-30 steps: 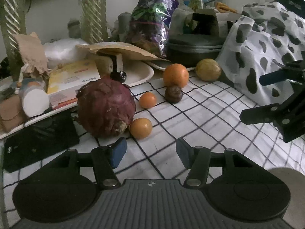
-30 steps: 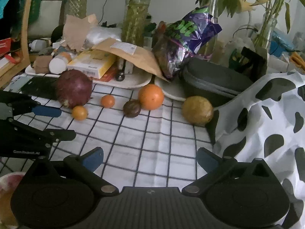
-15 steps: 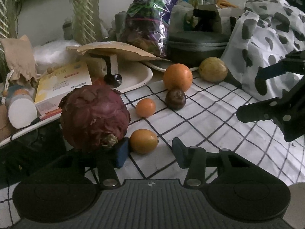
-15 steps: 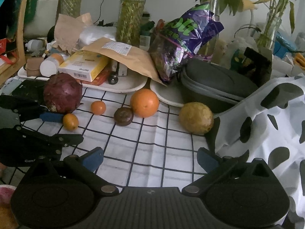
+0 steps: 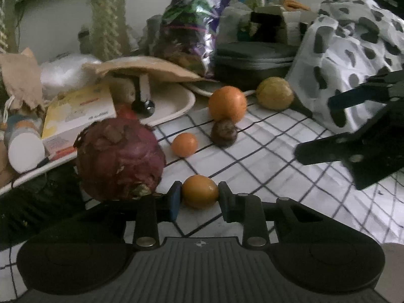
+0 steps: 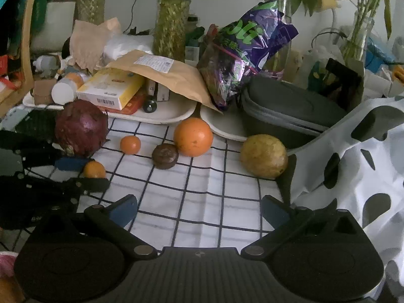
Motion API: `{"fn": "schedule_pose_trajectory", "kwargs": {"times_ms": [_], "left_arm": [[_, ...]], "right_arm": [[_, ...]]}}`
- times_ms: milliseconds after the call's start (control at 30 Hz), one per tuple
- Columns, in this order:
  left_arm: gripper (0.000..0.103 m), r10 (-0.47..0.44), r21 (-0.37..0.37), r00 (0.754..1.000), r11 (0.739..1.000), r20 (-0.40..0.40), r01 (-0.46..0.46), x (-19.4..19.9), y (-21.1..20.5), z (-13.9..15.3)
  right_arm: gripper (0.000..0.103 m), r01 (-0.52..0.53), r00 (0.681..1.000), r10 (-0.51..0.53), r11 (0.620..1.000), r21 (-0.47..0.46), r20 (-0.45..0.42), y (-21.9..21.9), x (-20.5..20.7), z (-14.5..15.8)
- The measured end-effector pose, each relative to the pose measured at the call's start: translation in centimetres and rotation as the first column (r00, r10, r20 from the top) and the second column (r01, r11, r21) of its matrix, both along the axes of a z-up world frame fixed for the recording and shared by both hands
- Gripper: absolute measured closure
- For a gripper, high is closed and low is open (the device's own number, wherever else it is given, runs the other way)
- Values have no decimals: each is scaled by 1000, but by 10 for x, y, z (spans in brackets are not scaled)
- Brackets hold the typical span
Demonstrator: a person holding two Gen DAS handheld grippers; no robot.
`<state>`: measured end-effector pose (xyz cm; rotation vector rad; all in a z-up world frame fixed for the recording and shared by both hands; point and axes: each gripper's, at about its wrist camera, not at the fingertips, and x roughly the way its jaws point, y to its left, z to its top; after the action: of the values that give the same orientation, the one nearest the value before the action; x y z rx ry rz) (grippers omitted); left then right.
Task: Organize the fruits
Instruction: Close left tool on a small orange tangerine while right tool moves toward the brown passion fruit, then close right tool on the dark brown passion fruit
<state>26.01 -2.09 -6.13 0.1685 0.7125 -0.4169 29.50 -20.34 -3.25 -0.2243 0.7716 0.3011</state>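
Now left hand-held gripper (image 5: 200, 197) tight on small orange fruit (image 5: 200, 191), earlier open.

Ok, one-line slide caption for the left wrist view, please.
Left gripper fingers clamped on a small orange fruit on the checked cloth, beside a big purple-red fruit; right gripper open nearby.
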Motion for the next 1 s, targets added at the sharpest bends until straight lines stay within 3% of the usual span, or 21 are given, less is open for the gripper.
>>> {"fn": "schedule_pose_trajectory", "kwargs": {"times_ms": [300, 533, 733, 1000], "left_arm": [[73, 24, -24, 1000, 999, -5, -24, -11, 14, 23], [73, 53, -27, 998, 998, -25, -53, -22, 30, 32], [73, 76, -52, 997, 996, -30, -78, -22, 41, 37], [73, 79, -22, 997, 997, -24, -80, -19, 46, 38]], "right_arm": [[1, 8, 1000, -7, 992, 124, -10, 2, 13, -1], [20, -25, 999, 29, 989, 147, -23, 18, 27, -13], [40, -69, 997, 72, 992, 108, -21, 38, 37, -30], [55, -91, 996, 90, 993, 80, 11, 53, 53, -40]]}}
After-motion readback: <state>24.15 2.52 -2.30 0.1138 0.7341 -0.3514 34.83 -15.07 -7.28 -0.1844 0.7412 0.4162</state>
